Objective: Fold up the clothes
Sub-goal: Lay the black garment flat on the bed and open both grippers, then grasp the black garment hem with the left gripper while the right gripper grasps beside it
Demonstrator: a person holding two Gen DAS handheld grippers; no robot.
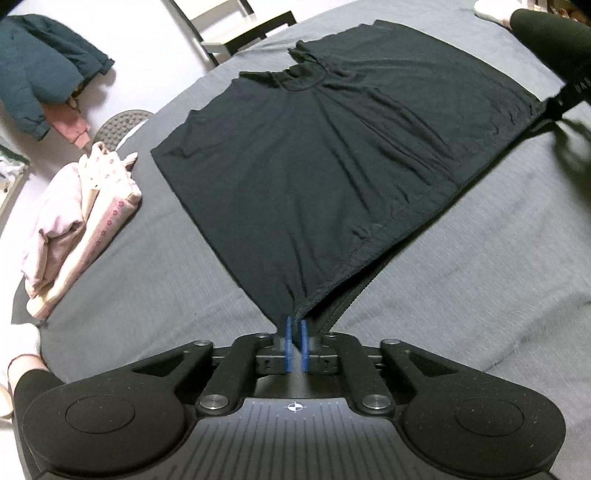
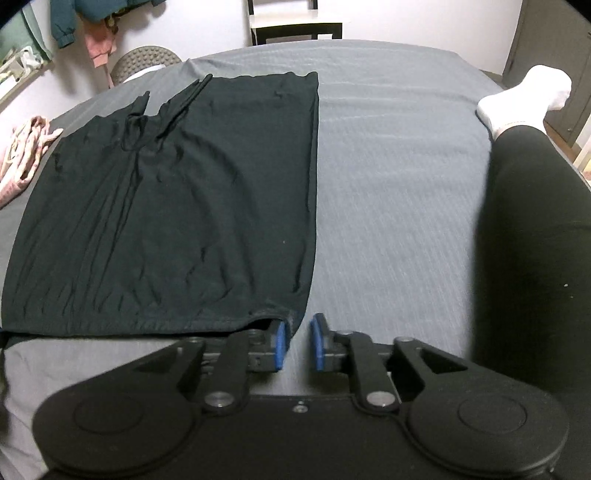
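- The left hand-held gripper [image 1: 294, 345] has its blue pads nearly together, pinching a bunched corner of the black T-shirt's [image 1: 314, 155] hem, which rises off the bed in a taut peak towards the jaws.
- The right hand-held gripper [image 2: 297, 345] has its jaws parted with a clear gap; the other hem corner lies by the left pad, with nothing clamped between the two.
- The black T-shirt [image 2: 177, 206] lies spread on the bed towards its left side, collar pointing to the far edge, one long side folded straight.
- The bed [image 1: 480, 258] carries a grey sheet with a fine woven stripe, wrinkled lightly on the bare right half [image 2: 399, 192].
- A stack of folded pink clothes [image 1: 74, 221], some with a small printed pattern, sits at the bed's left edge, close beside the T-shirt.
- A person's leg in black fabric [image 2: 532, 240] with a white sock [image 2: 524, 99] rests along the right edge of the bed.
- Beyond the far edge stands a dark-framed chair with a pale seat [image 2: 295, 22] against a white wall.
- A teal jacket [image 1: 40, 70] and a pink garment [image 1: 74, 125] hang at the left wall, near a grey studded round cushion [image 2: 147, 62].
- No readable writing shows anywhere.
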